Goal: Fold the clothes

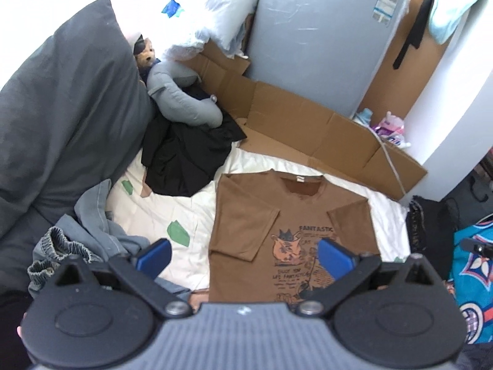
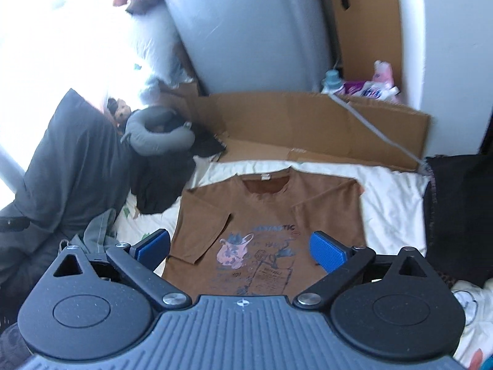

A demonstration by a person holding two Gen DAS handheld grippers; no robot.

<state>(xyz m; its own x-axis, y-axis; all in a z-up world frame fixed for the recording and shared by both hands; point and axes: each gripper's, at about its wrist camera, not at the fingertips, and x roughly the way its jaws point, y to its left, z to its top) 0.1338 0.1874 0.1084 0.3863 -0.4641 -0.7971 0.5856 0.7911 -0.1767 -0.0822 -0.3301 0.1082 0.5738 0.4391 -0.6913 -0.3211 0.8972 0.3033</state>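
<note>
Both tongs, left (image 1: 245, 254) and right (image 2: 240, 248), are spread wide with nothing between the blue pads, hanging tilted down above the bed. Brown cotton t-shirt with a cat print (image 1: 292, 215) lies flat on the white bedsheet (image 1: 191, 203), collar pointing away toward the flattened cardboard (image 1: 308, 117), long axis running front-to-back, sleeves folded in.
</note>
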